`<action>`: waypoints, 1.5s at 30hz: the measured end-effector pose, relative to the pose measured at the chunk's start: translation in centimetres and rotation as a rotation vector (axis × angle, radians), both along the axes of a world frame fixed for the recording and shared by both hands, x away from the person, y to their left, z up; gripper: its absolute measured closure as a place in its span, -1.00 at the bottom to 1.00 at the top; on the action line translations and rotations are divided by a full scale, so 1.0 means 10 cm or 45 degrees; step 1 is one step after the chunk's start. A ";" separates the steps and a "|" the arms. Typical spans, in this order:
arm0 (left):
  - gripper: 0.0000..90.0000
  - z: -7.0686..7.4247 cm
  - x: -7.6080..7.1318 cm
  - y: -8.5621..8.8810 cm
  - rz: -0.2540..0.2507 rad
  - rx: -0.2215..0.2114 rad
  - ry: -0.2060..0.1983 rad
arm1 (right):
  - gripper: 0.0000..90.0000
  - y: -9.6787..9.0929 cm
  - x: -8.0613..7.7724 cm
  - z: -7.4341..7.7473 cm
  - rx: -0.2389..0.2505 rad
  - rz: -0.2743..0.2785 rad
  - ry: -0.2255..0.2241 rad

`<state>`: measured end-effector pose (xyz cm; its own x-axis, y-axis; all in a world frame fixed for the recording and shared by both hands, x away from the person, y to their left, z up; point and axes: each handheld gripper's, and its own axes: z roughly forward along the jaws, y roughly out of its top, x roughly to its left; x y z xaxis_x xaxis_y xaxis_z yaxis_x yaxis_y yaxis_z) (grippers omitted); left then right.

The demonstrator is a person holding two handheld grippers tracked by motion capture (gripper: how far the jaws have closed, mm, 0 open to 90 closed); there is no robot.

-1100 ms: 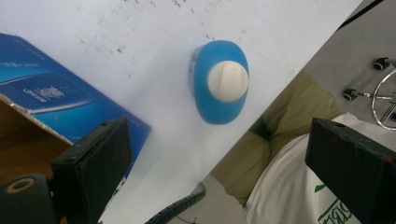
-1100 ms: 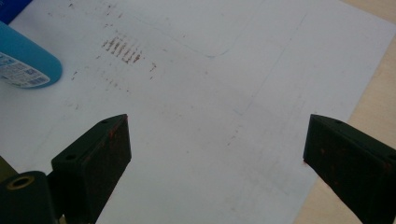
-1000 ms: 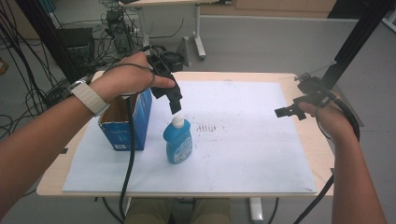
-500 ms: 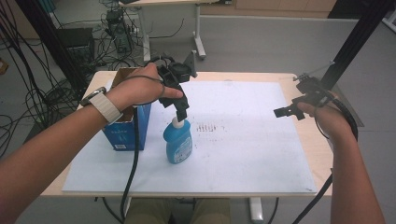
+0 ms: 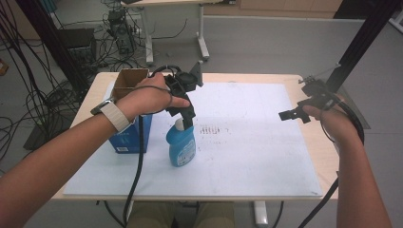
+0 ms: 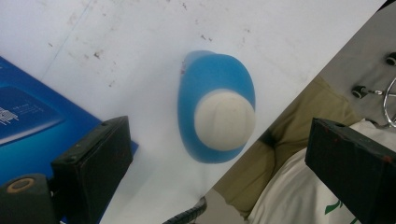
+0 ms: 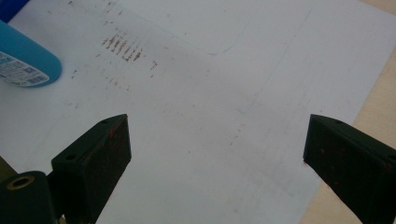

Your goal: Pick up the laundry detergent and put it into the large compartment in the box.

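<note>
Left gripper view looks straight down: the left gripper (image 6: 219, 154) hangs with jaws spread wide above the white cap of the blue plastic bottle (image 6: 217, 105), not touching it. That bottle stands upright at centre-left of the high view, just right of the blue cardboard box (image 5: 128, 135) on the white paper sheet (image 5: 247, 156) covering the bench. Nothing is grasped yet; closing and lifting remain. At the right edge, the right gripper (image 5: 290, 115) hovers, also spread wide.
</note>
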<state>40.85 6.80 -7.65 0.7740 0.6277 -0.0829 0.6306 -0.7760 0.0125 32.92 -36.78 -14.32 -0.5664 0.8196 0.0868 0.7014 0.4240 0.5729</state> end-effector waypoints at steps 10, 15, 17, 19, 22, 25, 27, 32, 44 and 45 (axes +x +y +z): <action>-0.83 -0.07 -0.01 -0.02 0.004 0.008 -0.007 | -0.83 0.00 -0.01 0.00 0.001 -0.004 0.004; -0.82 -0.10 -0.01 -0.03 0.003 0.007 -0.004 | -0.83 0.00 0.00 0.00 0.001 -0.004 0.005; -0.82 -0.11 -0.01 -0.04 0.001 0.008 -0.003 | -0.83 0.00 0.00 0.00 0.001 -0.003 0.005; -0.82 -0.11 0.00 -0.03 0.003 0.008 -0.003 | -0.83 0.00 0.00 0.00 0.000 -0.002 0.004; -0.82 -0.11 0.00 -0.03 0.004 0.006 -0.002 | -0.83 0.00 0.00 0.00 -0.002 -0.004 0.007; -0.82 -0.12 0.00 -0.03 0.001 0.008 -0.001 | -0.83 -0.01 0.00 0.00 -0.002 -0.005 0.006; -0.82 -0.12 0.00 -0.02 0.005 0.006 -0.002 | -0.83 0.00 0.00 0.01 -0.002 -0.005 0.006; -0.82 -0.12 0.01 -0.03 0.002 0.003 0.001 | -0.83 0.00 0.01 0.01 -0.002 -0.004 0.004; -0.83 -0.13 0.01 -0.02 0.001 -0.007 0.006 | -0.83 -0.01 0.00 0.01 0.000 -0.007 0.003; -0.83 -0.13 0.01 -0.02 0.001 -0.005 0.007 | -0.83 -0.01 0.00 0.01 -0.002 -0.007 0.004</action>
<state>40.94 6.60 -8.97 0.7730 0.6281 -0.0892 0.6314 -0.7754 0.0121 32.91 -36.90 -14.19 -0.5616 0.8228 0.0872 0.7053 0.4210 0.5703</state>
